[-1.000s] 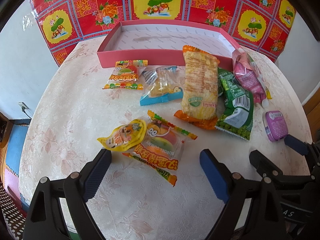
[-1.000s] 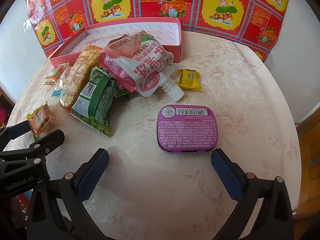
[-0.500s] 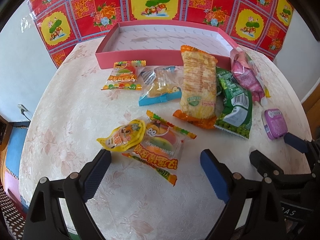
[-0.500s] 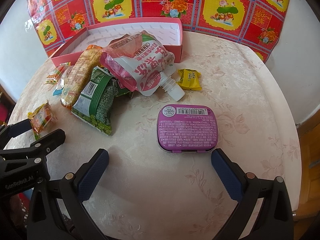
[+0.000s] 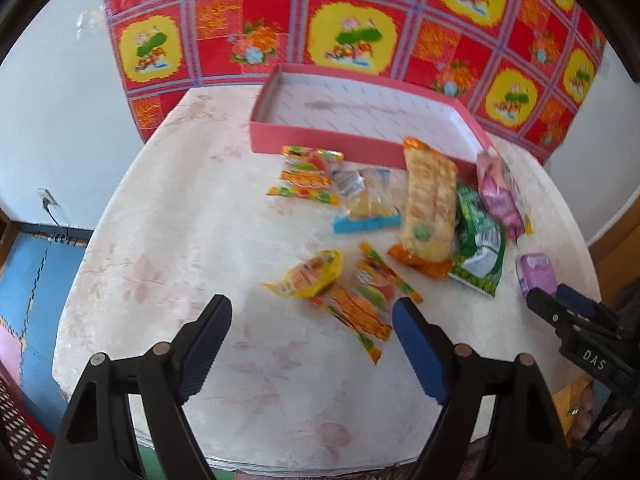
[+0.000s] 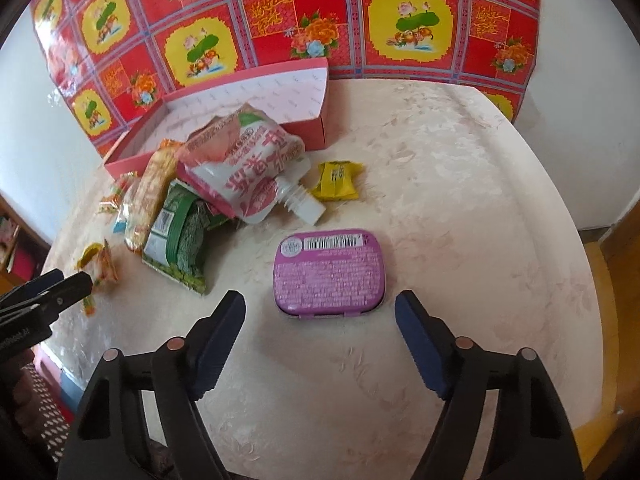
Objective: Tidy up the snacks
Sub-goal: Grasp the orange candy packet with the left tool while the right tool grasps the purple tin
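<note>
A pink box (image 5: pixel 360 136) stands empty at the back of the round table; it also shows in the right wrist view (image 6: pixel 256 100). Snack packets lie in front of it: a yellow packet (image 5: pixel 312 276), an orange jelly pack (image 5: pixel 364 304), a long cracker pack (image 5: pixel 430 200), a green pack (image 5: pixel 478 240), a pink spouted pouch (image 6: pixel 248 168), a small yellow candy (image 6: pixel 336 180). A purple tin (image 6: pixel 328 272) lies just ahead of my open, empty right gripper (image 6: pixel 320 320). My left gripper (image 5: pixel 312 332) is open and empty, just short of the yellow packet.
A red and yellow patterned cloth (image 5: pixel 360 20) hangs behind the table. The table edge (image 5: pixel 280 464) runs close below both grippers. Bare tabletop (image 6: pixel 460 184) lies right of the tin. The right gripper (image 5: pixel 576 320) shows at the left wrist view's right edge.
Both views have pulled back and risen from the table, the left one also swinging left. The snacks and tin have not moved. Both grippers stay open.
</note>
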A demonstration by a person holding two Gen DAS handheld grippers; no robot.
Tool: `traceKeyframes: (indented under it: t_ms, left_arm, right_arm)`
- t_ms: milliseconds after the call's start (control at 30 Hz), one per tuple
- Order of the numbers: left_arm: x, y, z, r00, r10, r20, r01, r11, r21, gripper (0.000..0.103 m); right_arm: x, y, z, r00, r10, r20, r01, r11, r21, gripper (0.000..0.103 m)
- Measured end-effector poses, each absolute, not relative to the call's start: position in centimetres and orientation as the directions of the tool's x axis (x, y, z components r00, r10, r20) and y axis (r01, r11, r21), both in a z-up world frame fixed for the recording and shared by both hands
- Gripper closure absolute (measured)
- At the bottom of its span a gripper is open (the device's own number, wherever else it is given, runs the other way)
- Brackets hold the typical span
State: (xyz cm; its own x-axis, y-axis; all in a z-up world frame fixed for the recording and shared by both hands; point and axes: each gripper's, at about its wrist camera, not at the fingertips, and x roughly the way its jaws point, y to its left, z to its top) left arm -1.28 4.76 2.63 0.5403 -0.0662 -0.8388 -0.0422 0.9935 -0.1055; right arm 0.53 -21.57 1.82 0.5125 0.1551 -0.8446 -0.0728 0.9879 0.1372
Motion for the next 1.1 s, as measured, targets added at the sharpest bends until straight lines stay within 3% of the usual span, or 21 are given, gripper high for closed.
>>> traceKeyframes:
  t_ms: [133,367,533,800,933,1100]
  left_arm:
    - [-1.1,4.9,2.6,0.532,-0.105,-0.84,-0.037,0.988,-0.147,0.017]
    - [-1.3,4.2,2.5,0.525,-0.133,-0.84,-0.016,0.986,-0.166,0.031]
    - [-0.4,3.0,1.4,0.464,-0.232,-0.855,0.025,0.968,-0.249,0.031]
    - [0.8,1.9,1.2,0.499,-0.193,-0.845,0.028,0.978,-0.207,0.031]
    - [1.2,2.3,1.2,0.509,-0.162,-0.845,0.01,0.983,-0.183,0.05]
    - [1.3,2.9,1.2,0.503,-0.185,-0.844,0.006,0.978,-0.21,0.054]
  right_arm:
    - [0.6,-21.5,1.8,0.515,0.181,-0.838,-0.095,0.983,0.154,0.025]
    - [0.7,-21.5,1.4,0.523,0.185,-0.832,-0.11,0.983,0.149,0.025]
    - [0.9,-21.5,0.9,0.502,0.198,-0.842,-0.112,0.98,0.164,0.025]
    - [1.2,-21.3,0.6,0.517,0.191,-0.835,-0.134,0.981,0.142,0.025]
    - [1.6,-21.2,0.5,0.522,0.186,-0.833,-0.138,0.982,0.133,0.025]
    - [1.7,-21.0,0.4,0.538,0.172,-0.825,-0.149,0.983,0.108,0.025]
